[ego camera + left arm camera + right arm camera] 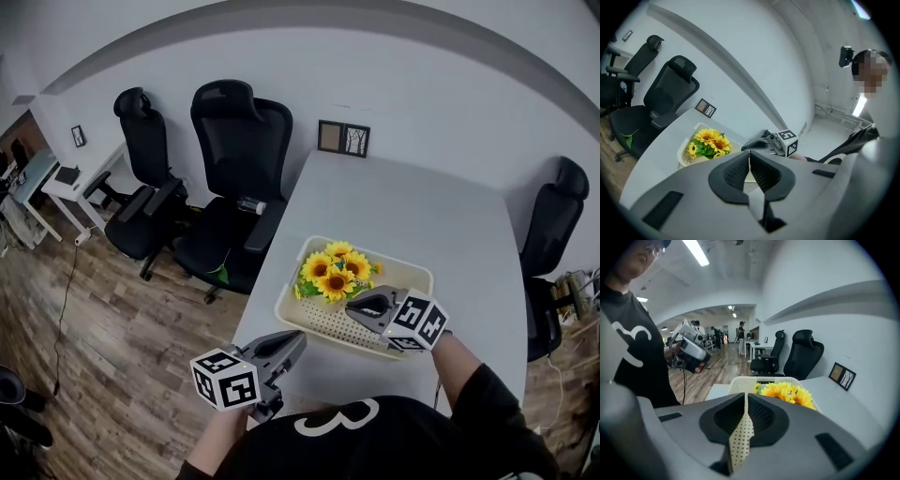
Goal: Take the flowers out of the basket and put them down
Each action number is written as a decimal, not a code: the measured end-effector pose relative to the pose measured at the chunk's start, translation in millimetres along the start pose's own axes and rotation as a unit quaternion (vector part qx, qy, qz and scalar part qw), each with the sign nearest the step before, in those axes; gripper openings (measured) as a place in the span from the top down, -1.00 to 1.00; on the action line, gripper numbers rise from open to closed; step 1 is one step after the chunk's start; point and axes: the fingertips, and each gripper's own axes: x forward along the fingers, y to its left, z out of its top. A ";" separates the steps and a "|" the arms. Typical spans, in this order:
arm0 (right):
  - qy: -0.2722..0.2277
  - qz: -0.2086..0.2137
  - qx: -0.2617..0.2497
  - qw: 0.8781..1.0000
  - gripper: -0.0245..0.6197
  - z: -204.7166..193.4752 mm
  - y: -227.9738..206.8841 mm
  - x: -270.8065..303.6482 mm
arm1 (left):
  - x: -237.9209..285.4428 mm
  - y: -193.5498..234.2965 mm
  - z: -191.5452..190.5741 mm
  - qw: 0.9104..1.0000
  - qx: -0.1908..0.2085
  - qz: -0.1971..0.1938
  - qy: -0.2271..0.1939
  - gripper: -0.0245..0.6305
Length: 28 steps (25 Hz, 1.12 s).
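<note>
A bunch of yellow sunflowers (336, 272) lies in the left end of a cream perforated basket (412, 274) on the white table (403, 197). My right gripper (352, 307) hovers over the basket, jaws shut and empty, pointing at the blooms just in front of it. In the right gripper view the sunflowers (787, 392) and the basket rim (740, 382) show beyond the right gripper (744, 395). My left gripper (298, 339) is at the table's near left edge, short of the basket, jaws shut on nothing. The left gripper view shows the left gripper (750, 154), the flowers (710, 142) and the right gripper (757, 144).
Two black office chairs (239, 159) stand left of the table, and a third chair (553, 216) stands to its right. A small double picture frame (343, 138) stands at the table's far edge. A wooden floor (112, 319) lies to the left.
</note>
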 end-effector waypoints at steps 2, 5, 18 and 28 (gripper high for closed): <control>0.038 0.005 -0.035 0.999 0.87 -9.7 -0.5 13.2 | -3.4 8.1 -0.4 1.000 -0.004 0.006 0.001 0.87; 0.090 0.018 -0.070 0.993 0.80 -28.9 -0.1 33.1 | -8.3 16.8 -1.3 1.000 -0.009 0.011 0.000 0.87; 0.200 -0.045 -0.185 0.961 0.50 -71.2 -32.1 88.8 | -23.4 46.9 -10.1 0.998 -0.035 0.045 -0.010 0.87; 0.222 -0.067 -0.212 0.949 0.50 -83.2 -44.6 112.9 | -32.8 55.9 -11.3 0.997 -0.051 0.056 -0.019 0.87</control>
